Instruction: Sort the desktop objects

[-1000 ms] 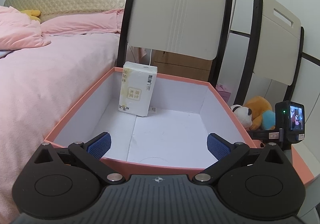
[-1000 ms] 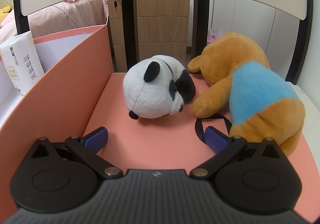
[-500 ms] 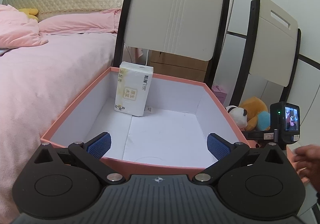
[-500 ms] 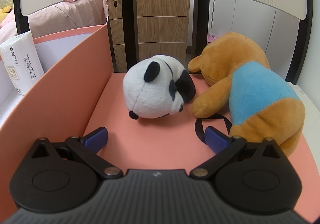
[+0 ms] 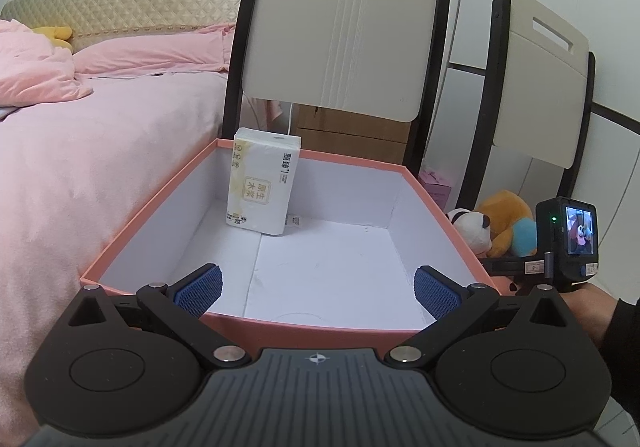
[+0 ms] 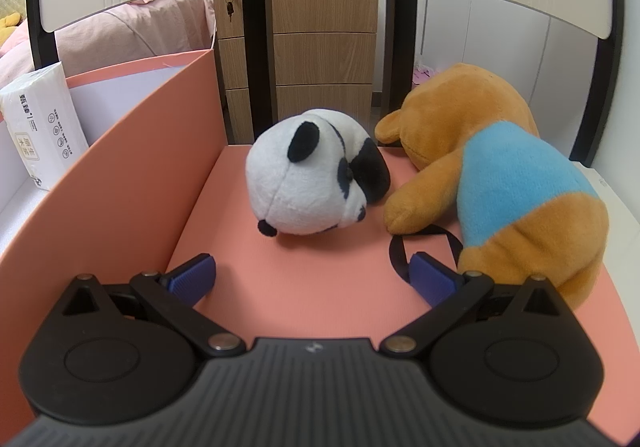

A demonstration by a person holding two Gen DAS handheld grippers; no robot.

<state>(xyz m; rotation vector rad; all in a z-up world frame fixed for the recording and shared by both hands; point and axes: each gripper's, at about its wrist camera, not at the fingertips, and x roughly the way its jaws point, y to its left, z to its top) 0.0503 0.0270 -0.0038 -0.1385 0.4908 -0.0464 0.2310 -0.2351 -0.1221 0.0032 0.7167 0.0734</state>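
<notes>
A white tissue pack (image 5: pixel 262 187) stands at the far left inside the pink box (image 5: pixel 432 203) with a white inside. My left gripper (image 5: pixel 316 289) is open and empty over the box's near rim. A panda plush (image 6: pixel 316 177) and an orange bear plush in a blue shirt (image 6: pixel 516 183) lie on the pink box lid (image 6: pixel 304 283), to the right of the box. My right gripper (image 6: pixel 312 279) is open and empty on the lid, just short of the panda. The tissue pack (image 6: pixel 44 127) and the box wall (image 6: pixel 132 171) show at the left of the right wrist view.
Two chairs (image 5: pixel 344 43) stand behind the box. A pink bed (image 5: pixel 80 151) lies to the left. A wooden drawer unit (image 6: pixel 316 51) stands behind. A black strap loop (image 6: pixel 400 251) lies on the lid by the bear. My right gripper's camera (image 5: pixel 568 243) shows at right.
The left gripper has pulled back and turned a little left, so the box sits slightly farther off. A hand came into view at the right. The right gripper has not moved.
</notes>
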